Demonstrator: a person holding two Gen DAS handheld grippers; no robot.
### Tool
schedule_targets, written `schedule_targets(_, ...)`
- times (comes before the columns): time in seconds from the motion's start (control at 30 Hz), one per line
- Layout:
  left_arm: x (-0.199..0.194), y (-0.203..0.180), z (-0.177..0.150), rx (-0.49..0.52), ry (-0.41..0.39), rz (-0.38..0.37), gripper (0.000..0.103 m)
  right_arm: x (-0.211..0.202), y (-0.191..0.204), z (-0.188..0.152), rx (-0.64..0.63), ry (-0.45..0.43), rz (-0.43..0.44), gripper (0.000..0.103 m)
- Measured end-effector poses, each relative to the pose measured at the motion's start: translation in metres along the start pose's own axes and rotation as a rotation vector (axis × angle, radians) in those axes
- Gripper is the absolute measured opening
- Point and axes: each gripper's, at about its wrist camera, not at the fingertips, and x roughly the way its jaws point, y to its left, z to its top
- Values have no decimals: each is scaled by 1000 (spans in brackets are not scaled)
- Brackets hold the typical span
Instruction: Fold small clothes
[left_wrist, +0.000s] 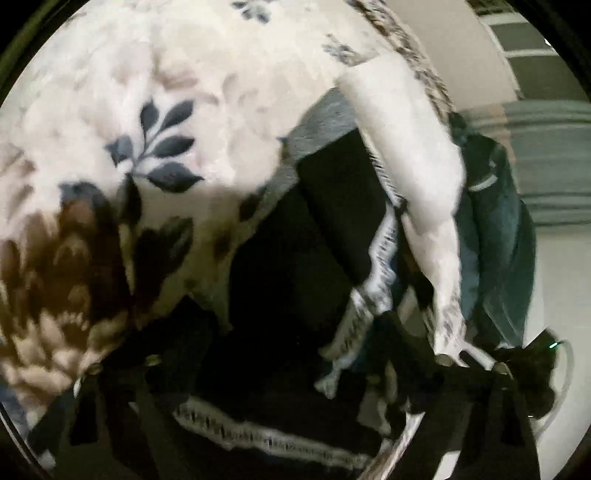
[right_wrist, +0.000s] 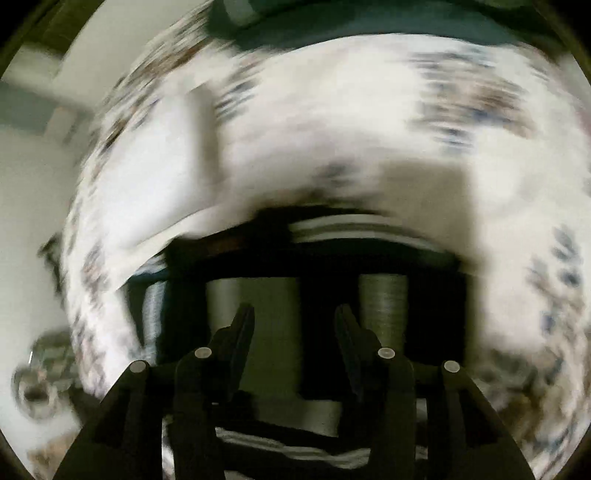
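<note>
Risk: dark garment (left_wrist: 332, 192) on floral blanket (left_wrist: 110, 92) bunches if grabbed blind through blur | right gripper (right_wrist: 295, 325) fingers apart, empty | left gripper (left_wrist: 295, 373) grip unclear, too dark

**A bedroom at home**

A plush white blanket (left_wrist: 177, 110) printed with navy and brown leaves and flowers covers a bed and fills most of both wrist views. A teal towel or garment (left_wrist: 495, 236) hangs over its edge. Past the bed stand plain light walls (left_wrist: 436, 44) and pale panelled woodwork (left_wrist: 524, 48), too blurred to name more closely.
</note>
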Motion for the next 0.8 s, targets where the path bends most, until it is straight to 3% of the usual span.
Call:
schedule_targets(0.03,6,2,1,-9,-16,20,49,21,23,11,-66,47,24,53)
schedule_targets(0.1,10,4,-2,-14,-33,64,18,54,54,26,-161,97,24,54)
schedule_targets(0.13,10,9,-1,-21,-43,51,13,71,67,31,-205,130,16,54)
schedule_targets(0.33,2,10,-3,42,-52,34,6,150,115,39,-416,299,-68,54)
schedule_targets(0.37,0,15,-2,52,-50,36,6,153,117,37,-432,293,-66,44)
schedule_targets(0.43,-2,19,-1,61,-46,34,6,145,125,36,-465,227,-43,3)
schedule_targets(0.53,-6,21,0,66,-48,29,6,132,125,42,-471,117,-50,3)
schedule_targets(0.67,-9,23,-2,80,-45,36,6,130,112,66,-405,60,-156,0)
schedule_targets(0.8,-18,24,3,72,7,38,11,121,90,80,-233,152,-76,1)
